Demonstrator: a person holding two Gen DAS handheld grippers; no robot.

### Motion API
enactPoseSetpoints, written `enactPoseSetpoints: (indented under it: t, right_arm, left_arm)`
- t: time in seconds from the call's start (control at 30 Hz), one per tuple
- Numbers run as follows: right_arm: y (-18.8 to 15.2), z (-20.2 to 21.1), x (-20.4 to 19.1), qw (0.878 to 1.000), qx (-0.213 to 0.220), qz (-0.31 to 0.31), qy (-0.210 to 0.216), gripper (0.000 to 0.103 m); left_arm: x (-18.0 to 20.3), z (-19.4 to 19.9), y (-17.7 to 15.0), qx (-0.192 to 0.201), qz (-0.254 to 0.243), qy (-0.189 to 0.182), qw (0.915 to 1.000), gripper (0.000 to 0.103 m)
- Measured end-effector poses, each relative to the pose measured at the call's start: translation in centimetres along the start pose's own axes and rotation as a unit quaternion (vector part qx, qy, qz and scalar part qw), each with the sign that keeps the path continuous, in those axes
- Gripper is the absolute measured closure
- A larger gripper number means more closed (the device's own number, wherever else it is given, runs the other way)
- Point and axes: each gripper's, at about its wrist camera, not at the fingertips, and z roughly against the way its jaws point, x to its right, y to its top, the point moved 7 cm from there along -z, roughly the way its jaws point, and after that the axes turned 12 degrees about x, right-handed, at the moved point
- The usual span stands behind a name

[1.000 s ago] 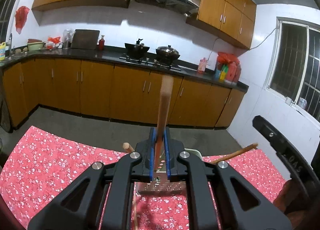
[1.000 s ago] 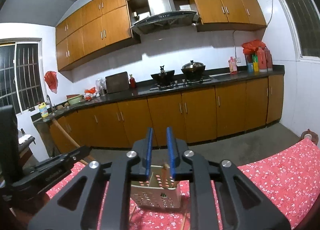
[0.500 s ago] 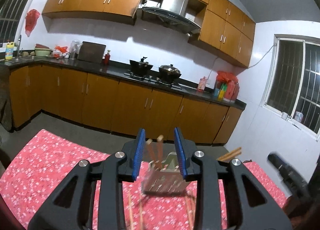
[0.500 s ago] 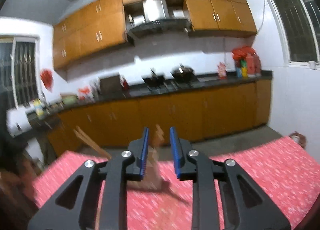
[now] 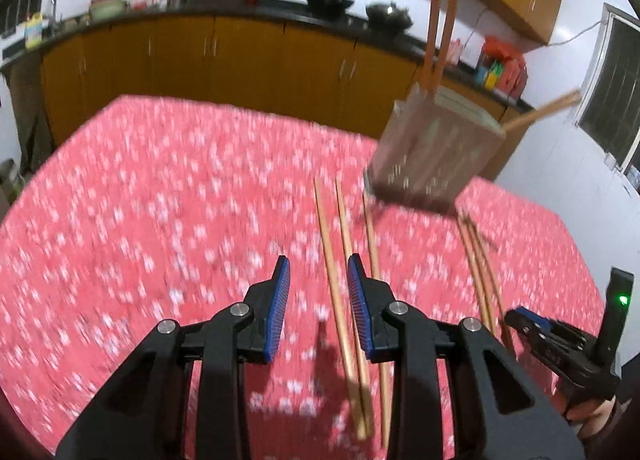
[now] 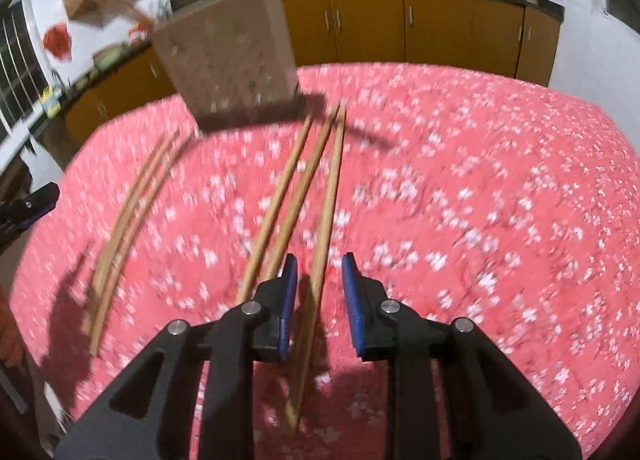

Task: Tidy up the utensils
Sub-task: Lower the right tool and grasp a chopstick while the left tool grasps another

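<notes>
- Hovering low over the table (image 5: pixel 120 220), left claw (image 5: pixel 319 292): jaws parted by a moderate gap, nothing gripped, no contact visible.
- Chopsticks, middle group (image 5: pixel 340 280): three sticks flat on the red floral cloth, directly ahead of and partly under the left claw. One stick runs up through the gap, near the right-side pad (image 5: pixel 357 300); the other two pass beside or beneath that finger. Long axis runs roughly along the claw's forward line, tips toward the holder.
- Right claw (image 6: pixel 319 292): jaws parted by a similar gap, empty. One stick of the same group (image 6: pixel 320 244) lies in its gap, close to the left-side pad; two more (image 6: pixel 276 220) pass just outside that pad.
- Chopsticks, side group (image 5: pixel 480 280): two or three sticks, flat, well to the right in the left view and to the left in the right view (image 6: pixel 124 220), between the two claws' outer sides.
- Holder (image 5: pixel 436 152): perforated box at the far end of the sticks, already carrying upright sticks (image 5: pixel 440 28); blurred, so its tilt cannot be judged.
- Judgement: both claws are about equally near the middle group. Sticks lie parallel to the fingers, so closing across one is feasible; crowding risks catching a neighbour.
</notes>
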Motion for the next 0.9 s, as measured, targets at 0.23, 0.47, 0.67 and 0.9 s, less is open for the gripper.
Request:
enactPoseSetpoints:
  t: [0.23, 0.47, 0.67, 0.9]
  right_arm:
    - [0.4, -0.2, 1.9, 0.999, 0.014, -0.002, -0.052, 0.095]
    - [0.6, 0.0, 2.6, 0.998, 0.016, -0.011, -0.056, 0.095]
    - [0.6, 0.0, 2.6, 0.998, 0.017, -0.008, -0.055, 0.095]
    - [0.4, 0.1, 1.9, 0.999, 0.015, 0.009, -0.049, 0.094]
  left_arm:
    - [0.8, -0.9, -3.4, -0.045, -0.002, -0.029, 0.9986, 0.077]
    - [2.1, -2.2, -5.1, -0.076, -0.035, -0.029, 0.9961, 0.088]
    - [2.2, -3.2, -5.8, -0.084, -0.065, -0.001, 0.9943, 0.093]
    - [0.9, -4.5, -4.7, -0.077, -0.073, 0.034, 0.9938, 0.095]
